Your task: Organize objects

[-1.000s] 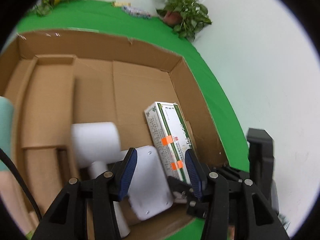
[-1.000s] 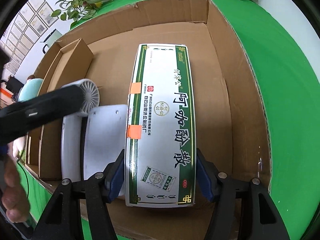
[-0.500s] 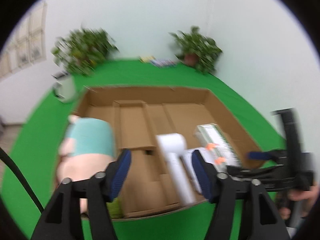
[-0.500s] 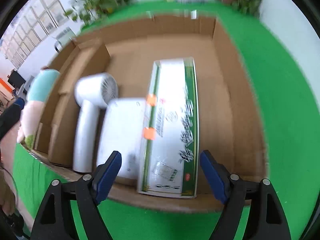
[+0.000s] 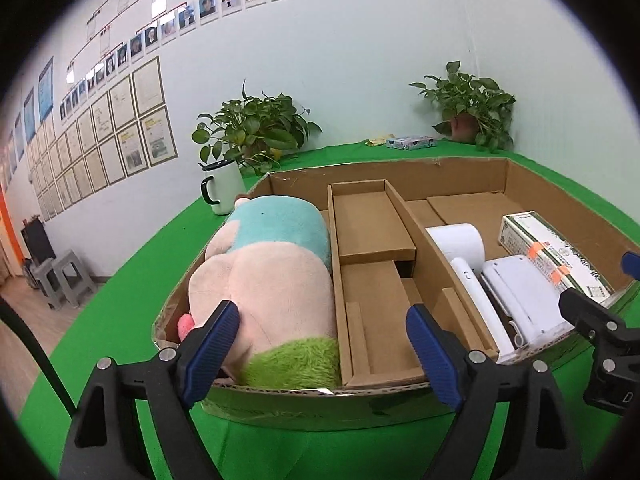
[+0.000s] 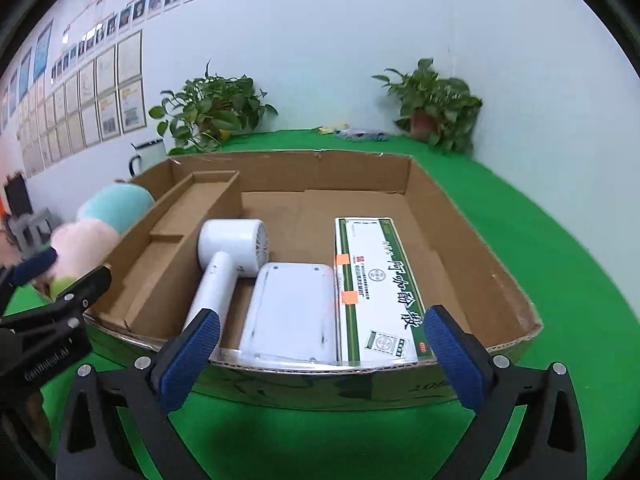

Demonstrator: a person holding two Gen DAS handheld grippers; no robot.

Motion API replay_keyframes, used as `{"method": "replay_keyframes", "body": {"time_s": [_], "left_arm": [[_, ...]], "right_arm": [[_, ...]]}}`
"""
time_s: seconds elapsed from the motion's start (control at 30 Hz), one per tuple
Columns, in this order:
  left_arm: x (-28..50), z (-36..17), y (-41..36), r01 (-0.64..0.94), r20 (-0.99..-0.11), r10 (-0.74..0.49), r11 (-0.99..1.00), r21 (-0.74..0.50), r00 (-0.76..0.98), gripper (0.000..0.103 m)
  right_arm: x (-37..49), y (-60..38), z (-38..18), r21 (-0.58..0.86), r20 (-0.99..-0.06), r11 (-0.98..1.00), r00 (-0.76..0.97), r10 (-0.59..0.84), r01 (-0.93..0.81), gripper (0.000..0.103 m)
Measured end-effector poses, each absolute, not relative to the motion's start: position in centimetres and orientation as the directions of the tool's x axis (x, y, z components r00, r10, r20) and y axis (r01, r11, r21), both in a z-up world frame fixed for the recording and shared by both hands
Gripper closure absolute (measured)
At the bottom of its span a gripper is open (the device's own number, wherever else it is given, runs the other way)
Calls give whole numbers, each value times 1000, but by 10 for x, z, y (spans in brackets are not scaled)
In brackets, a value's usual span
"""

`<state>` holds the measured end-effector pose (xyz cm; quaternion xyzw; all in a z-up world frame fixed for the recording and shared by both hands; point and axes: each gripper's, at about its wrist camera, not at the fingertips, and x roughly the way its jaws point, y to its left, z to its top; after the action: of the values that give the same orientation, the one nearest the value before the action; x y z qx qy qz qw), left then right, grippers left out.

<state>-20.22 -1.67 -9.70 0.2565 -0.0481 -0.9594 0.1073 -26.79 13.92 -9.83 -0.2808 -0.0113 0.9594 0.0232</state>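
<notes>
Cardboard box (image 5: 400,394) sat on the green worktop (image 5: 120,280), open top, split by dividers. Plush toy (image 5: 272,276) filled the leftmost bay, lying lengthwise, green end toward me, teal end at 12 o'clock. Middle bay (image 5: 372,272) held only stepped cardboard inserts.

Right bay, seen from my right camera: white hair dryer (image 6: 224,268) at 9 o'clock of the group, head toward 12, handle running back toward the near wall. White flat device (image 6: 290,312) lay just beside the handle, touching the medicine carton (image 6: 376,284) on its 3 o'clock side. Carton lay flat, long axis 6 to 12, two orange tape tabs on its left edge. Bare cardboard floor between the carton and the right wall.

My left gripper (image 5: 320,344) hovered outside the near wall, jaws wide, nothing between them, lined up on the plush and middle bay. My right gripper (image 6: 320,354) also sat outside the near wall, jaws wide and empty, framing the device and carton.

Outside the box: white mug (image 5: 222,192) with black handle at 11 o'clock, two potted plants (image 5: 256,128) along the back wall, small packets (image 5: 408,142) between them.
</notes>
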Motion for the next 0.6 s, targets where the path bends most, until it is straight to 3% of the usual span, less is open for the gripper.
{"method": "replay_keyframes", "body": {"time_s": [0.6], "left_arm": [[-203, -102, -30, 179, -522, -188, -981, 70, -832, 1]], "right_arm": [[-269, 146, -100, -33, -520, -999, -853, 45, -33, 0]]}}
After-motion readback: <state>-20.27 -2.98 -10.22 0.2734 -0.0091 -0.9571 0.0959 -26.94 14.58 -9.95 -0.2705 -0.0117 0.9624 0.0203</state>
